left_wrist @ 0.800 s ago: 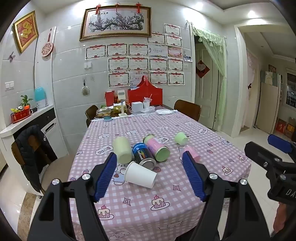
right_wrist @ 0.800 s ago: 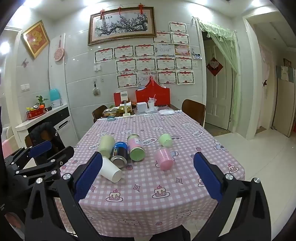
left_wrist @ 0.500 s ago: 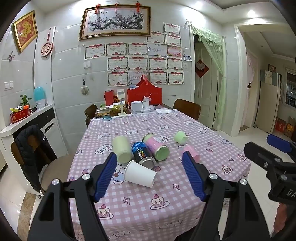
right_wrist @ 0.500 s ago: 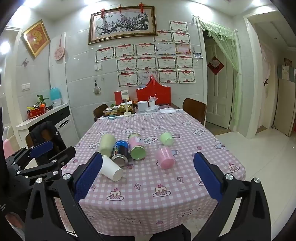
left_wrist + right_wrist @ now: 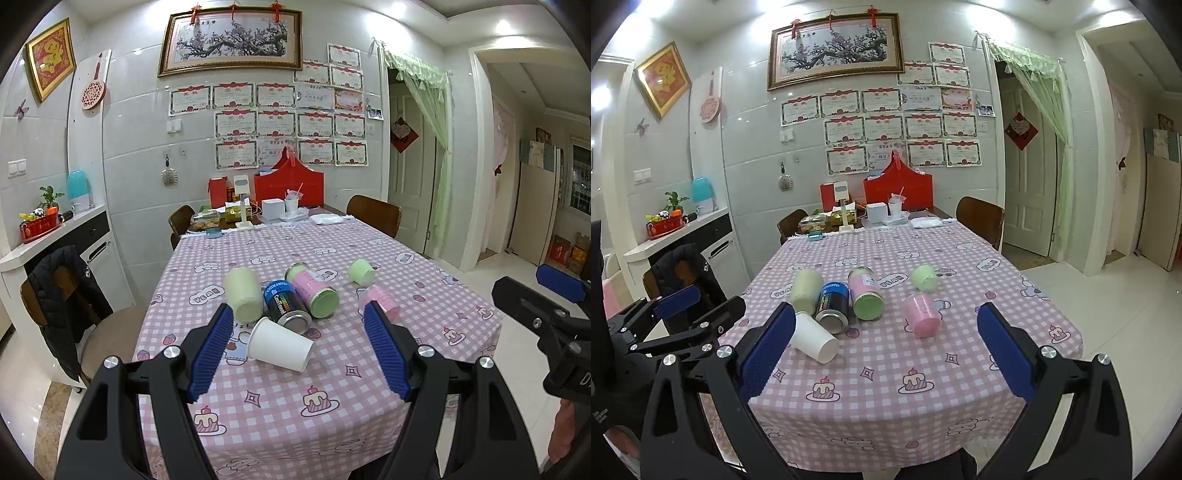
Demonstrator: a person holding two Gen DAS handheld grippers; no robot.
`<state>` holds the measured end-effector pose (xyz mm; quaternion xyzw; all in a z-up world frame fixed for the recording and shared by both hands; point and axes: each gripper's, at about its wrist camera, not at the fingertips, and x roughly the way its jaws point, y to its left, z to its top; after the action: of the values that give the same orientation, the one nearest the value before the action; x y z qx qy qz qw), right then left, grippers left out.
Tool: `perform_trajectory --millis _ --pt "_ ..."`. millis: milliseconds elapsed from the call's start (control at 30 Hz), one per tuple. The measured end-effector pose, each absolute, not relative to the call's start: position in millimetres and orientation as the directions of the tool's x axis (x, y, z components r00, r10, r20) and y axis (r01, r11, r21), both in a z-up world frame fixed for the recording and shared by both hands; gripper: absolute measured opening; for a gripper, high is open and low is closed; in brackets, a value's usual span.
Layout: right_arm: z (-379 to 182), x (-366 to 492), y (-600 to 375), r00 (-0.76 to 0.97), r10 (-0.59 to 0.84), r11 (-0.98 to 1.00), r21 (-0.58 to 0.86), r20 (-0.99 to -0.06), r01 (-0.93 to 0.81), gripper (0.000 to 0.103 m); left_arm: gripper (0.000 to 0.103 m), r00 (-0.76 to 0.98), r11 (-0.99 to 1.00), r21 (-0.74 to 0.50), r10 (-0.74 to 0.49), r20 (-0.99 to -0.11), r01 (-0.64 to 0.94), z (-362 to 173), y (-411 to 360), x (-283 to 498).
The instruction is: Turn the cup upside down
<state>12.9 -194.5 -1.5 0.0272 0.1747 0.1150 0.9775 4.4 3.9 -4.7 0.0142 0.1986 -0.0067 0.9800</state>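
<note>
- Left wrist view: the left gripper [image 5: 298, 334] is hovering over the near edge of the tabletop [image 5: 369, 398] with its jaws spread wide and holding nothing.
- The white paper cup [image 5: 279, 349] is lying on its side directly ahead, framed between the two blue pads [image 5: 210, 350], though it looks farther off than the pad tips and not yet between them.
- Its long axis is running left to right and slightly toward the near side, with the narrow base pointing left and the open mouth pointing right and near.
- Just behind it, a blue can [image 5: 286, 304], a pale green cup [image 5: 242, 293] and a pink can [image 5: 314, 291] are lying close together; the blue can's rim looks to be touching or almost touching the cup.
- The right gripper [image 5: 546, 314] is showing at the far right edge, well apart from the cup.
- Right wrist view: the right gripper [image 5: 886, 339] is also hanging with its jaws wide apart and empty.
- Here the white paper cup [image 5: 814, 339] is sitting off to the left, just beside the left pad [image 5: 768, 350], while a pink cup [image 5: 922, 314] is lying nearer the centre line.
- The left gripper [image 5: 679, 317] is reaching in from the left, and it seems the better lined up for the white cup; a straight advance should bring the jaws across the cup's length.
</note>
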Motion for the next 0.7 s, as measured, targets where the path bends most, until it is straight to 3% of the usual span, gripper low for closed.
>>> perform_trajectory --millis 700 --pt "-4.5 20.9 -184.5 0.906 0.230 0.973 0.080 -0.356 -0.216 0.095 0.072 0.920 1.000 0.024 -0.005 -0.392 0.016 -8.1 8.2 7.7"
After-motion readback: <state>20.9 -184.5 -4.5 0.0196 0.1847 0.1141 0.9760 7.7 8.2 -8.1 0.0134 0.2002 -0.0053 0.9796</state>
